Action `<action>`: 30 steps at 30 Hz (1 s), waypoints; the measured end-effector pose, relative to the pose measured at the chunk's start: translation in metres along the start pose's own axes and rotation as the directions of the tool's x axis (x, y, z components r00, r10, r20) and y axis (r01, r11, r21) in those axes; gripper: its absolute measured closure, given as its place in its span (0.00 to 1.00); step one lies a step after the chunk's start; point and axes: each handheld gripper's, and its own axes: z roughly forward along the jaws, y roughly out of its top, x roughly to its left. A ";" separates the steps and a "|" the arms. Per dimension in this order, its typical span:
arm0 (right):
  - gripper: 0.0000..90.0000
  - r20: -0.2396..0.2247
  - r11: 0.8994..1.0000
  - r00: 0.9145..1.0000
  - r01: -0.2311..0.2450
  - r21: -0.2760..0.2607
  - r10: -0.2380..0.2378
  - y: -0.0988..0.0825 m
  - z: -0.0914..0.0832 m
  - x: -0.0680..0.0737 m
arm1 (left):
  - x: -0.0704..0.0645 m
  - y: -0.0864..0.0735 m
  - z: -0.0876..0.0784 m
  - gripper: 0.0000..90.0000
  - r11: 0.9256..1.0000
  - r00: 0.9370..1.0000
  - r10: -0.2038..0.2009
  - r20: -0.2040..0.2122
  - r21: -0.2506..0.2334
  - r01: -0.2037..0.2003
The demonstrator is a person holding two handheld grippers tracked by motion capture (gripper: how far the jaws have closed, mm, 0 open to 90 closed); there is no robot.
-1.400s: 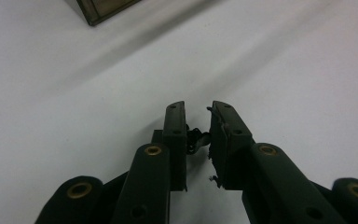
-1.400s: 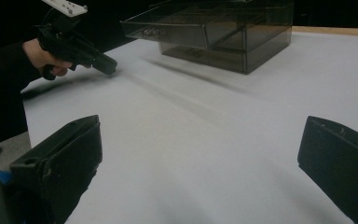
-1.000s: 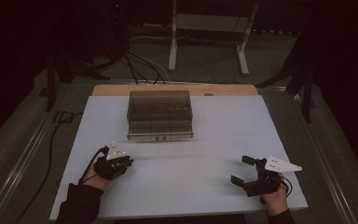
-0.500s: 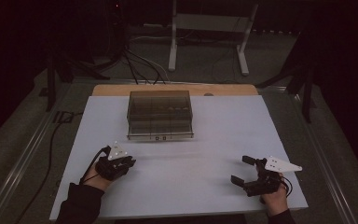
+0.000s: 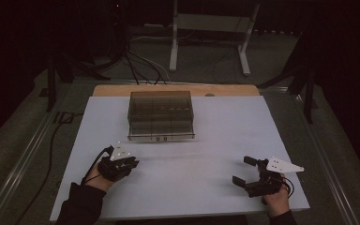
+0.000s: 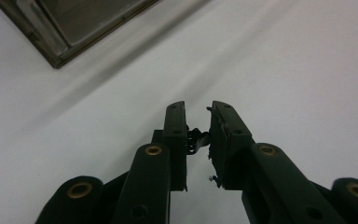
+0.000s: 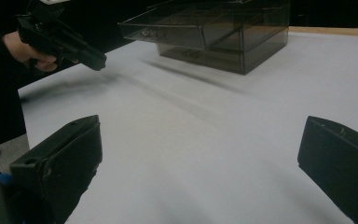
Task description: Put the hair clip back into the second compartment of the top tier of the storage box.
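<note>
Facing the smoked drawer box (image 5: 161,116), both grippers sit on its near side, apart from it. Left gripper (image 5: 130,163), jaws nearly together and empty, lies nearer; right gripper (image 5: 243,170) stands wide.

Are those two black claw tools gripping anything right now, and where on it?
Nothing is held. The left gripper has its jaws nearly together with nothing between them; the right gripper has its jaws spread wide over the white table.
</note>
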 end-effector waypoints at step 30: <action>0.00 -0.003 1.000 1.000 0.003 0.000 -0.003 0.000 0.000 0.001 | -0.016 0.024 -0.003 0.87 0.998 0.997 0.048 0.061 -0.043 -0.046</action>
